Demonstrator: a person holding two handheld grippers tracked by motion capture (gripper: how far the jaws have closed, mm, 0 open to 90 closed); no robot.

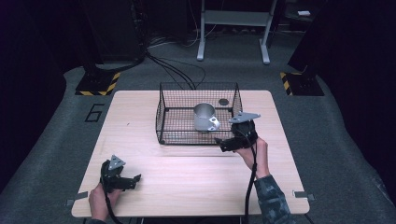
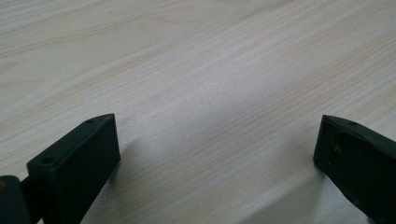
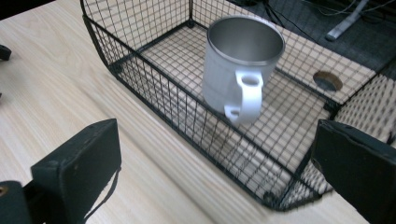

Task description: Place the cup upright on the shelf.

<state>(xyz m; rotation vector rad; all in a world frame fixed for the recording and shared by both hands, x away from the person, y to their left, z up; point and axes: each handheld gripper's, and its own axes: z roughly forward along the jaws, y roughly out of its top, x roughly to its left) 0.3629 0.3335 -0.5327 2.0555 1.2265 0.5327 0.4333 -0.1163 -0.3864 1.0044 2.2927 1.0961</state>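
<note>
A black wire basket (image 1: pixel 161 113) stands at the table's middle back. Inside it a silver metal mug (image 1: pixel 204 116) is upright, its handle toward the front right. In the right gripper view the mug (image 3: pixel 236 65) stands behind the basket's (image 3: pixel 154 81) near wall, handle facing me. My right gripper (image 1: pixel 220 142) hovers just outside the basket's front right corner, held by a hand, jaws wide open and empty (image 3: pixel 215 128). My left gripper (image 1: pixel 135 178) rests low at the table's front left, open with nothing between its jaws (image 2: pixel 215 123), bare wood beneath.
The light wooden table (image 1: pixel 187 177) has free room in front of the basket and between the grippers. A dark round hole (image 1: pixel 223 101) in the tabletop lies under the basket's back right corner. Cables and a metal stand occupy the floor beyond.
</note>
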